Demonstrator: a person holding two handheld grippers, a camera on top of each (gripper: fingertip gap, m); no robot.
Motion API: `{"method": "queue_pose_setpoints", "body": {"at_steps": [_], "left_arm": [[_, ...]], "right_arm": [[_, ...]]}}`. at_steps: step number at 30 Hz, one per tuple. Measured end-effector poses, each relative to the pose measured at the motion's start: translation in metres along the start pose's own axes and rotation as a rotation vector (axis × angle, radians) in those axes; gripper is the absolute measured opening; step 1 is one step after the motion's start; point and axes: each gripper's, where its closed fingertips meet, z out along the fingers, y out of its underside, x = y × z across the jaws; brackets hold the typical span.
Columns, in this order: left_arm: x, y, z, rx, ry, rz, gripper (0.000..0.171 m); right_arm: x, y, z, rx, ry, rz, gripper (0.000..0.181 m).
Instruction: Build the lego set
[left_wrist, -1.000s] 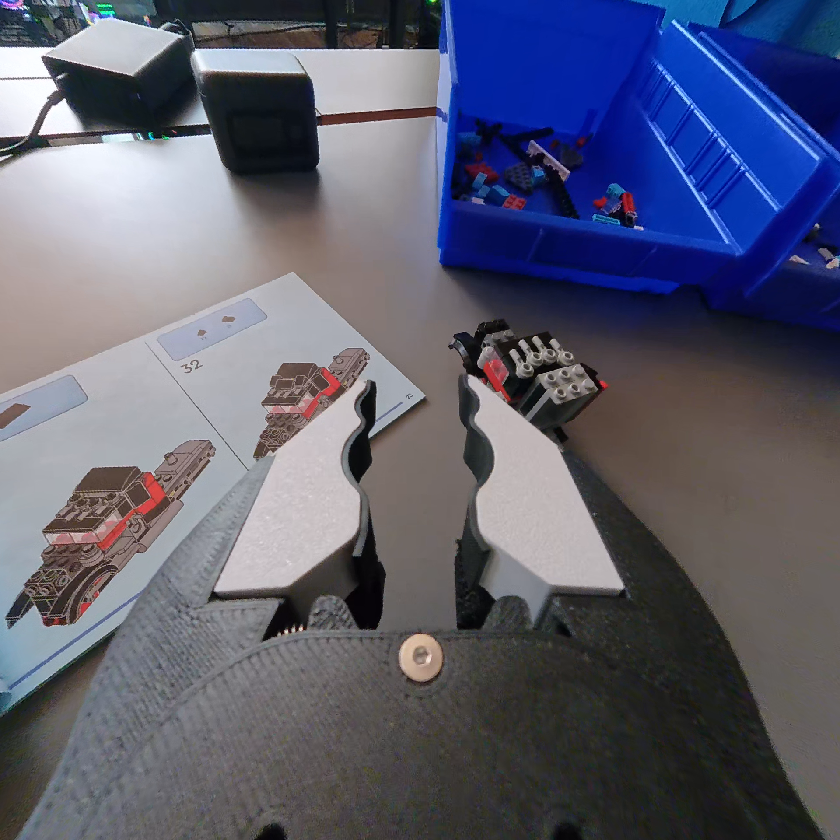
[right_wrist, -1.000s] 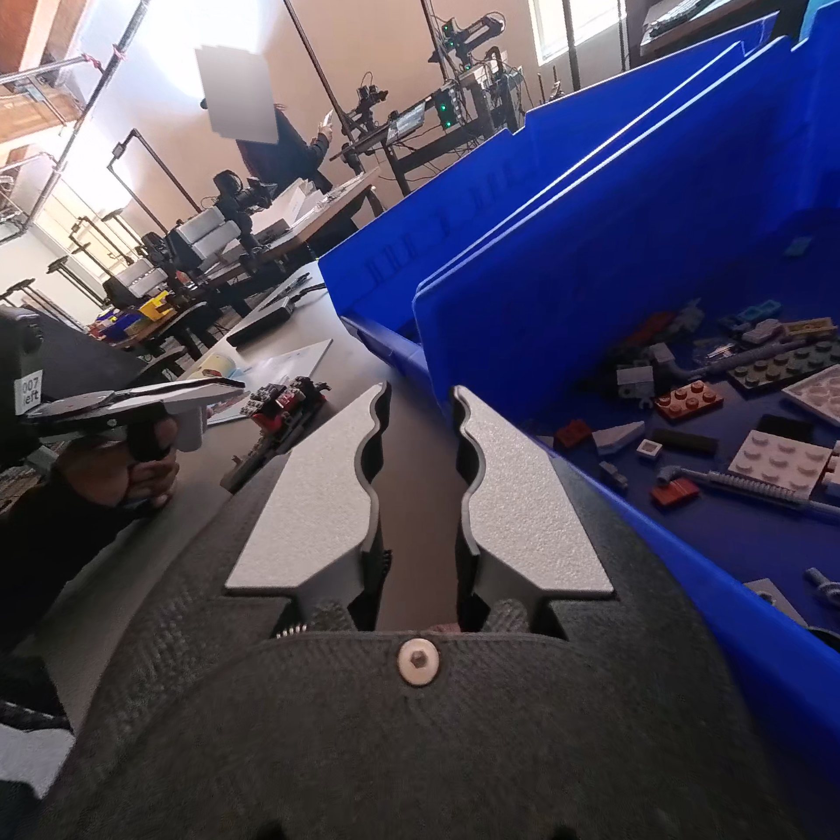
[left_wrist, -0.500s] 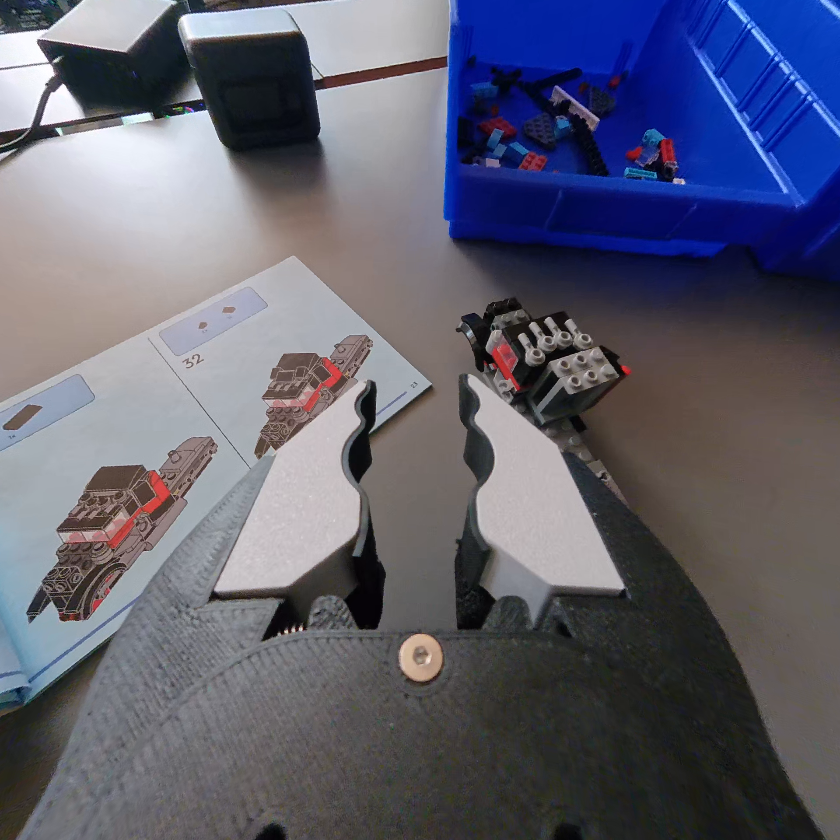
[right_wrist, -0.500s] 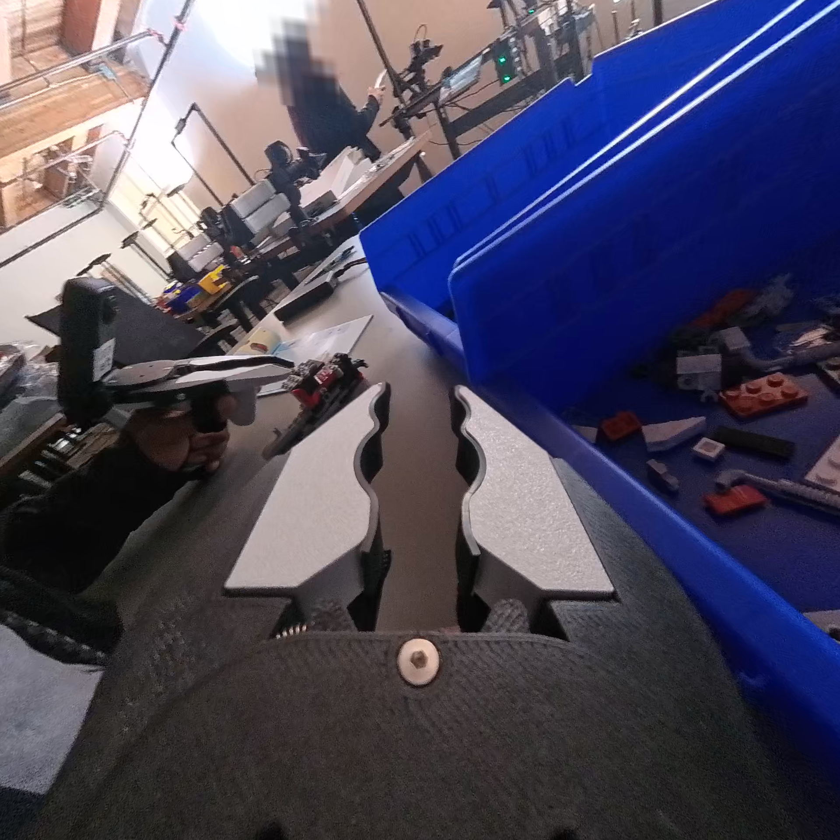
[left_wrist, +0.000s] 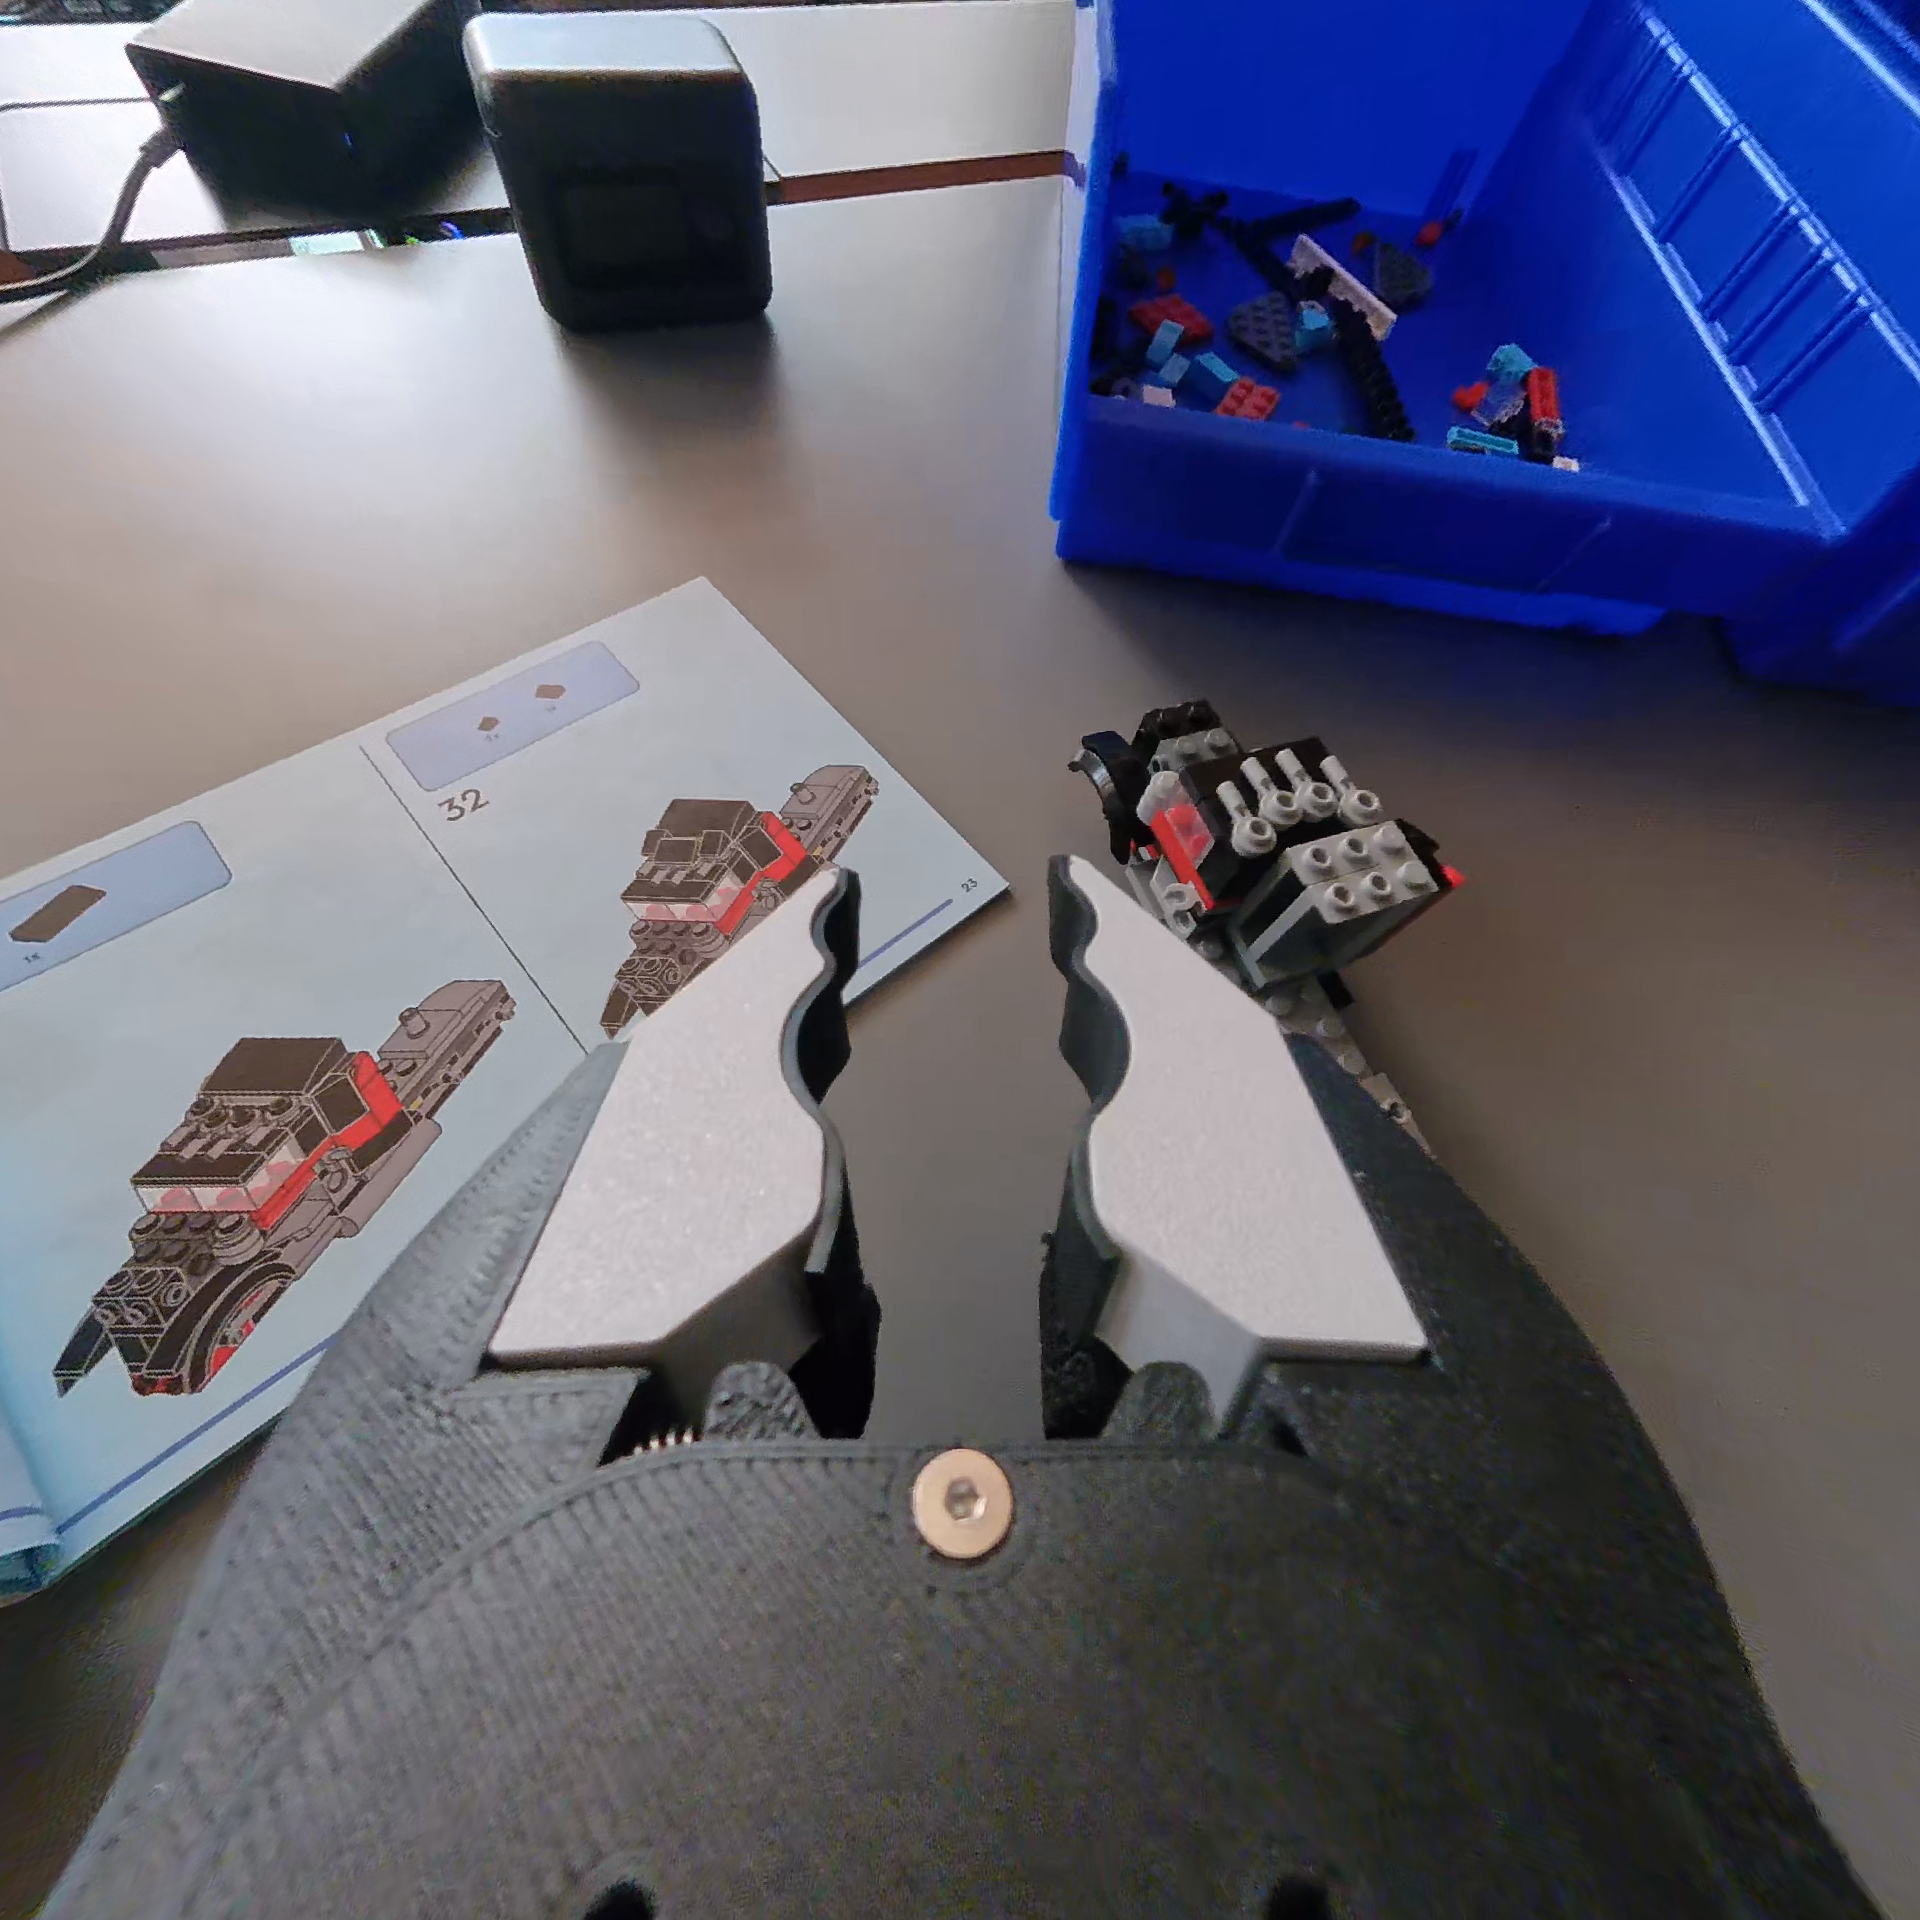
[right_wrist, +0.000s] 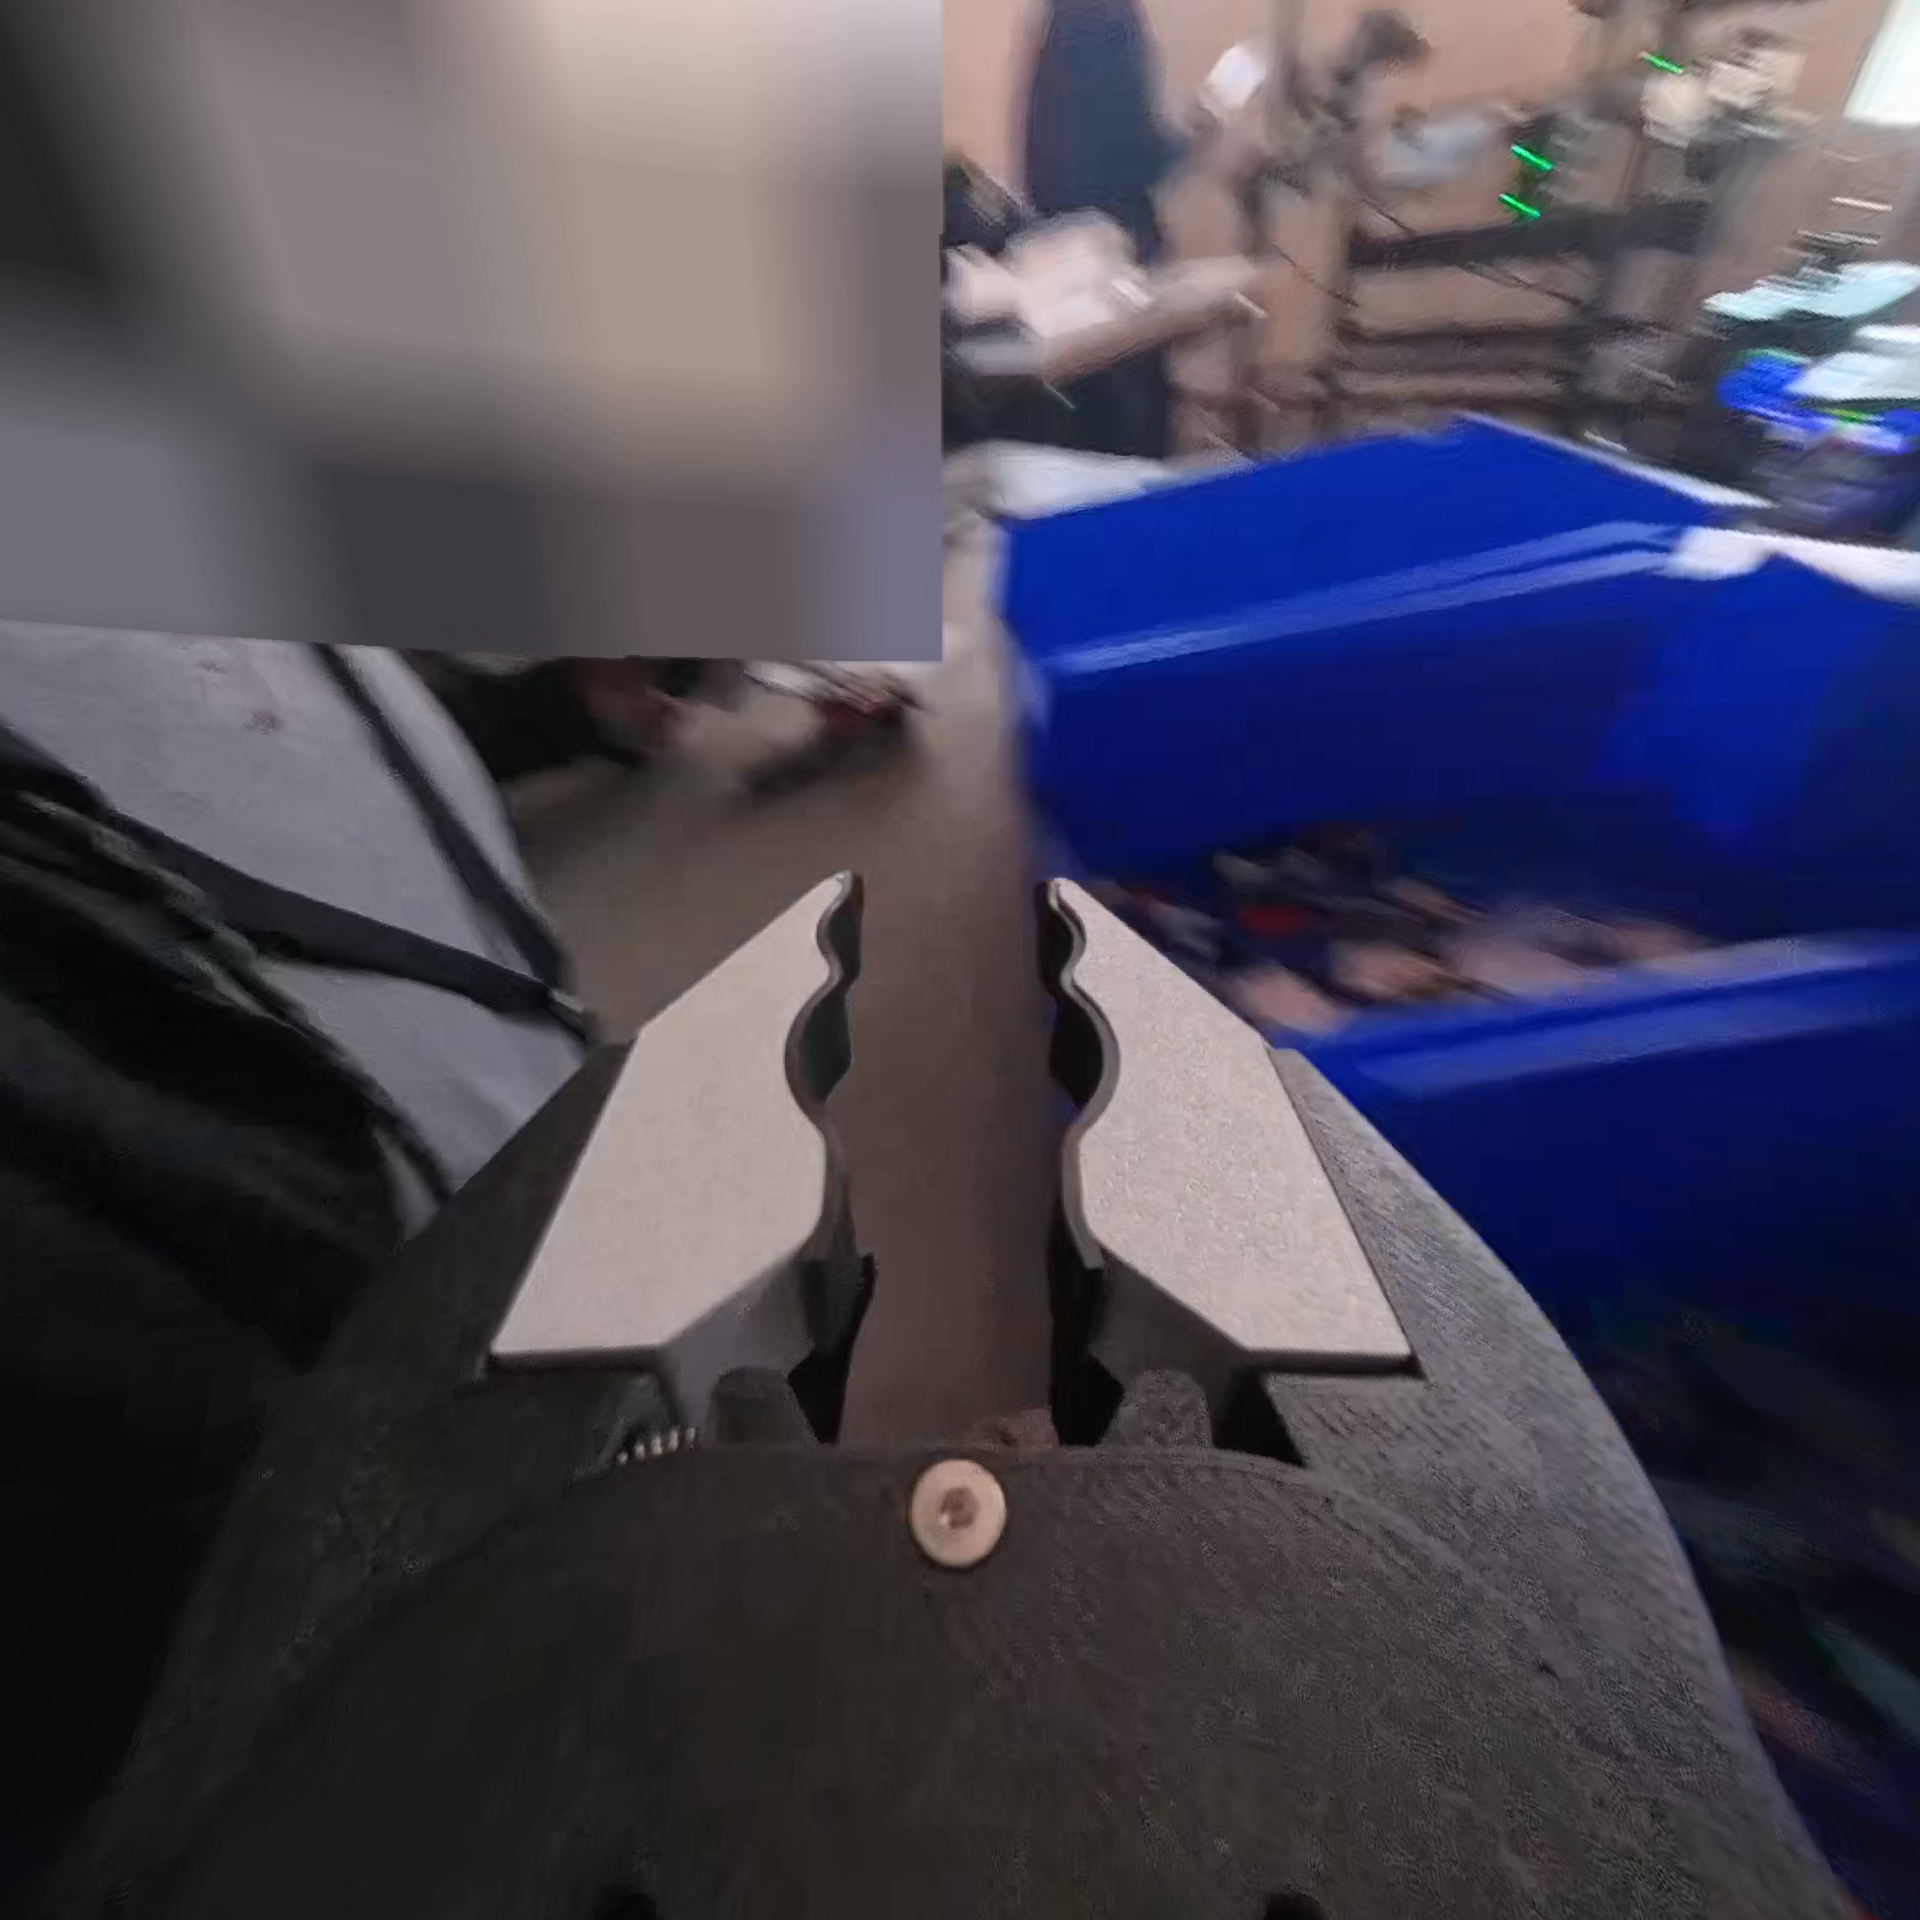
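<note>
A partly built black, grey and red lego model (left_wrist: 1278, 862) lies on the dark table, just right of my left gripper (left_wrist: 948, 883). That gripper is open and empty, low over the table between the model and the open instruction booklet (left_wrist: 364, 935). A blue bin (left_wrist: 1351, 520) behind holds several loose bricks (left_wrist: 1247, 353). My right gripper (right_wrist: 948, 894) is open and empty over the table, left of a blue bin (right_wrist: 1507, 1039) with loose pieces; this view is blurred by motion. The model shows faintly far off (right_wrist: 831, 717).
Two black boxes (left_wrist: 634, 177) with a cable stand at the back left of the table. A second blue bin (left_wrist: 1849, 623) adjoins the first on the right. A person's dark and grey clothing (right_wrist: 208, 987) fills the left of the right wrist view. Work benches stand behind. Tip to tip, the grippers are about 45 cm apart.
My right gripper has swung fast and pulled back from the bin, blurring its view. My left gripper shifted slightly near the model, jaws still open.
</note>
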Motion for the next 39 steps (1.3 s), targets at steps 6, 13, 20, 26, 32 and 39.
{"method": "queue_pose_setpoints", "body": {"at_steps": [6, 13, 20, 26, 32, 39], "left_arm": [[0.003, 0.000, 0.000, 0.002, 0.020, 0.006, 0.037], [-0.002, -0.005, -0.008, 0.054, 0.046, -0.072, 0.037], [-0.002, -0.006, -0.011, 0.071, 0.092, -0.119, 0.037], [-0.001, -0.007, -0.013, 0.087, 0.112, -0.133, 0.037], [-0.002, -0.007, -0.013, 0.087, 0.118, -0.146, 0.037], [0.001, -0.006, -0.007, 0.058, 0.117, -0.116, 0.037]], "right_arm": [[0.158, 0.034, -0.081, -0.653, 0.314, -0.276, 0.029], [0.198, 0.107, -0.062, -1.125, -0.007, -0.522, 0.019], [0.212, 0.134, -0.068, -1.270, 0.006, -0.477, 0.017], [0.203, 0.089, -0.064, -1.059, 0.191, -0.421, 0.010], [0.096, 0.015, -0.040, -0.565, 0.254, -0.259, 0.010], [-0.025, 0.065, 0.061, -0.347, 0.021, -0.066, 0.009]]}}
